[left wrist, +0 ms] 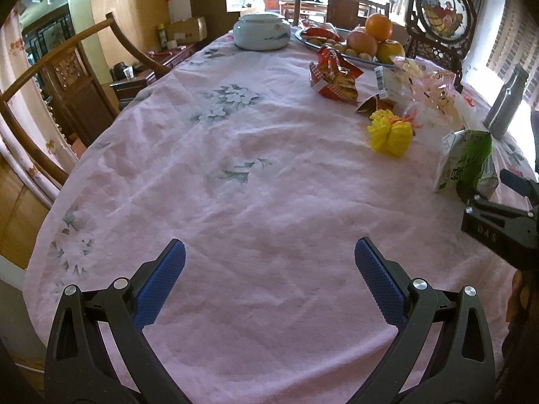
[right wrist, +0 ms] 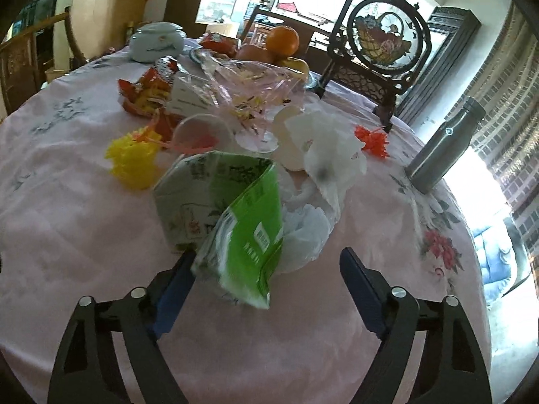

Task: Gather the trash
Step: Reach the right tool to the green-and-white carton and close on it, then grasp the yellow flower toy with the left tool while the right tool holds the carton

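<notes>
Right tongs (right wrist: 266, 262) are gaping round the crumpled green-white plastic packet (right wrist: 235, 222), pads not pressing yet; its long axis is running fwd between them. Left tongs (left wrist: 269, 256) are gaping empty over the surface's (left wrist: 235, 202) near edge, farther off.

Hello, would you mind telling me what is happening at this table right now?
A person is clearing trash off the pink tablecloth with a gripper in each hand. The right gripper is open around a green and white packet, not clamped on it. The left gripper is open over bare cloth. Wrappers and a yellow ornament lie uncollected.
</notes>
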Available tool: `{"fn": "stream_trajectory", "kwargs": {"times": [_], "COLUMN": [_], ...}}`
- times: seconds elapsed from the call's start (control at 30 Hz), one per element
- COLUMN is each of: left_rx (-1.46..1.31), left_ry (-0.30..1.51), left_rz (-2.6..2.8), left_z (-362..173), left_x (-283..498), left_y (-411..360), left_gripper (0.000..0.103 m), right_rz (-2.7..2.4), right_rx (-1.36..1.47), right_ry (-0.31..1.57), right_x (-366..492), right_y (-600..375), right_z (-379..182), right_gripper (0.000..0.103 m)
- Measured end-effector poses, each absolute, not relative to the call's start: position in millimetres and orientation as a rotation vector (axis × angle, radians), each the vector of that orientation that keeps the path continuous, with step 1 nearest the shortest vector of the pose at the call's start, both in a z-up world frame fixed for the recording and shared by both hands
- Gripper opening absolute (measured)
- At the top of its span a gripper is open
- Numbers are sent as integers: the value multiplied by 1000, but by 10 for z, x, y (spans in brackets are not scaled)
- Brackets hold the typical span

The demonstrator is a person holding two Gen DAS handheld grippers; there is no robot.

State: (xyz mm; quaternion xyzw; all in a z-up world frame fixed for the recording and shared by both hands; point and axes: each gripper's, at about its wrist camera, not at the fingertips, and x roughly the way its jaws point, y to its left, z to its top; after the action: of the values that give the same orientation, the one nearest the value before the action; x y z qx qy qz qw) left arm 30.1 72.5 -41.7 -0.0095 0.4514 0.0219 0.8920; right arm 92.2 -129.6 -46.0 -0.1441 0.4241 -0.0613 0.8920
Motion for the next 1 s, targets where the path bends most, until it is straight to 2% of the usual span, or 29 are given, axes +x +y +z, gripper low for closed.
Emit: {"fn": "stream_trajectory", "kwargs": {"times": [0.03,0.07,0.1,0.17,0.4,0.7,1.0], "left_rx": [-19,-17,-13,-5,34,78,144], "left_ry": [937,938,937,934,922,890,973], "left_rz": [43,43,42,40,19,-38,-74], "left_z": [-419,-420,-418,-407,-323,-166,-418], "left_x": [303,306,308,319,446,891,1343], "left_y": [722,718,713,699,567,157,-289], "left_gripper": [97,97,97,97,97,97,97], "right_rz": [-132,-128,-115,-89,-18,47,63], "right_rx": [-298,-283,-255,-193,7,101,100], "right_ry": [878,883,885,888,843,812,810], "right_x": [931,940,938,916,774,467,238], "right_y": [-1305,-1332,-1371,-1444,-1827,-2120,-2281], "right_z": [-463,-463,-453,-432,-268,-214,-236], "right_gripper": [69,60,45,29,23,23,23]}}
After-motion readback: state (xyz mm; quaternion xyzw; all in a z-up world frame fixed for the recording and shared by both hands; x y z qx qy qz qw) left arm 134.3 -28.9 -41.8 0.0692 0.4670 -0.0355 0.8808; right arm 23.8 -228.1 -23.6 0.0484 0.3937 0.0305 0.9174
